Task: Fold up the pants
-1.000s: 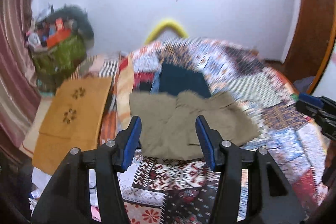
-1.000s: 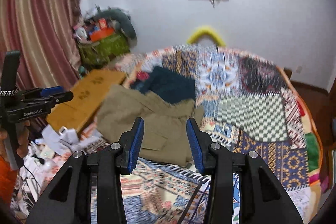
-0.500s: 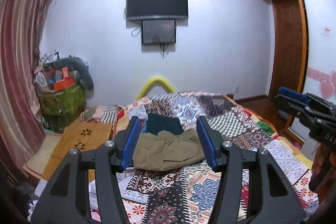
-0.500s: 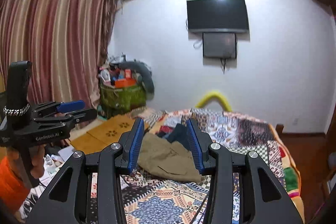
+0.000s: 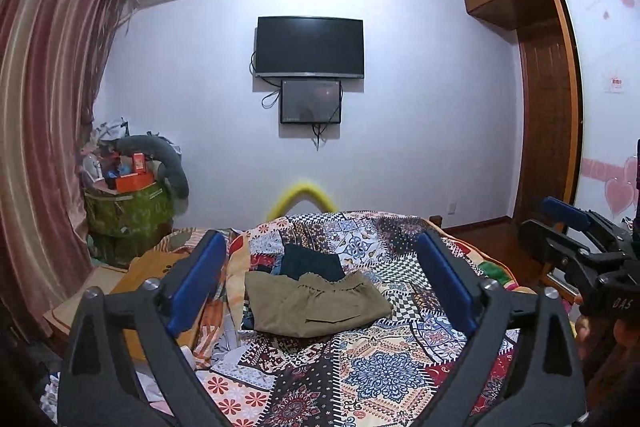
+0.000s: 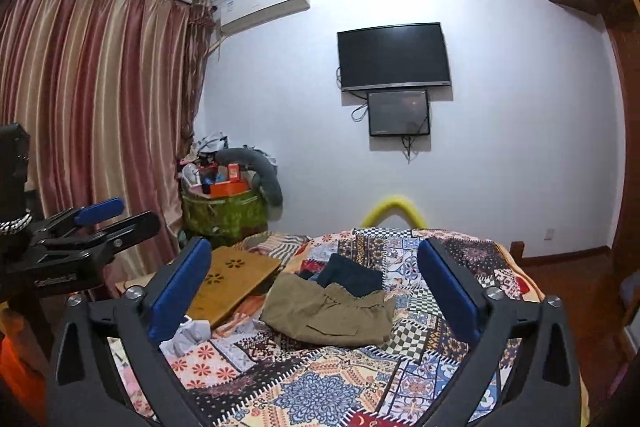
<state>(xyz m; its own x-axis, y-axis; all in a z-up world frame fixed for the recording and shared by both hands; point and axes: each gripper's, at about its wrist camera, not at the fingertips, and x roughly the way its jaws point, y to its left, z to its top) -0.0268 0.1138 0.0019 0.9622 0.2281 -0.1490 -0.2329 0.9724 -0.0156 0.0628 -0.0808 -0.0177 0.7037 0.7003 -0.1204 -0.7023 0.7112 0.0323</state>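
Pants (image 5: 316, 305): olive-khaki, folded into a squat bundle w/ rumpled waistband at top, on bed (image 5: 384, 371) quilt, touching dark garment (image 5: 310, 263) at 12. Long axis approx 9–3 in left view. Left gripper (image 5: 320, 281) & right gripper (image 6: 316, 285) jaws just been opening, now spread wide, nothing between, well short of pants.

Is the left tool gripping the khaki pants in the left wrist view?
No, the left tool stands open and empty, with the khaki pants lying on the patchwork bedspread beyond it.
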